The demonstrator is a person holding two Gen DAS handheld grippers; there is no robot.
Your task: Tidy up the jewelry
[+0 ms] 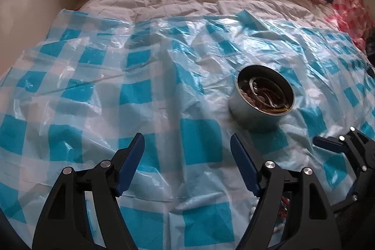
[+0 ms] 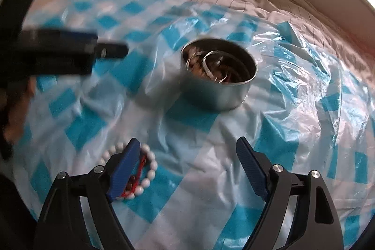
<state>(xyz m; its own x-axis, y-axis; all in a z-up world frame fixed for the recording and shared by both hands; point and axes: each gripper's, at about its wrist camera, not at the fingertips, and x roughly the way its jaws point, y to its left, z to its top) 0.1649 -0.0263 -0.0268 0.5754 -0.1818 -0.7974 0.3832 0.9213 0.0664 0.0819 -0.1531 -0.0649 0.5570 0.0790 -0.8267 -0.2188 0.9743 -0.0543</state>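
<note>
The white bead bracelet (image 2: 137, 173), with a red beaded strand (image 2: 138, 170) tangled inside its loop, lies on the blue-checked plastic sheet (image 2: 187, 132) over the bed, just behind the left finger of the right tongs (image 2: 187, 170). It sits outside the gap rather than between the fingers, so closing from here would likely catch nothing, or nudge the beads across the slick plastic. The sheet is loose and wrinkled, and a low pinch could gather it up with the bracelet.

Farther off stands the round metal tin (image 2: 218, 79), already holding bangles and chains, well apart from the bracelet. Both the right tongs and the left tongs (image 1: 187, 156) stand wide and empty. The left pair hovers over bare sheet, with the tin ahead to its right.
</note>
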